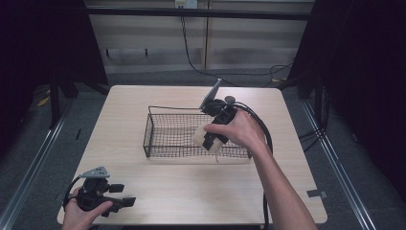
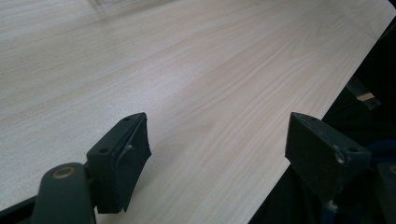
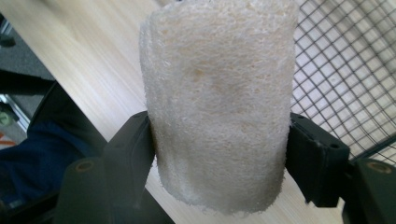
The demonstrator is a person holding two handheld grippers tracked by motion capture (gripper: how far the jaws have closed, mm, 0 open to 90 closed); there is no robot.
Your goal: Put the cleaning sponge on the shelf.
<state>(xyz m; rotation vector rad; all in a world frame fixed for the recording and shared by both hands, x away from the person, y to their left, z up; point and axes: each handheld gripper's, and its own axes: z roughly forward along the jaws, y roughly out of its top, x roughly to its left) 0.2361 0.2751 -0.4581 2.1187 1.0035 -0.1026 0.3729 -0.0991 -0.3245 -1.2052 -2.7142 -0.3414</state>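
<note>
At the table's (image 1: 191,191) near left corner, the left gripper (image 2: 217,154) rests with jaws spread wide and empty, over bare pale woodgrain beside the table edge. Farther in, the right gripper (image 1: 212,139) clamps a cream loofah sponge (image 3: 219,102) (coarse, fibrous, roughly cylindrical) at the near rim of the black wire basket (image 1: 163,129), a rectangular mesh tray with open tabletop on every side.

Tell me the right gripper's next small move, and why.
Probably lower a little over the wire basket floor, then open. The right gripper is shut on the loofah sponge, held at the basket's near right wall; mesh shows beside it. The left gripper is open and idle.
</note>
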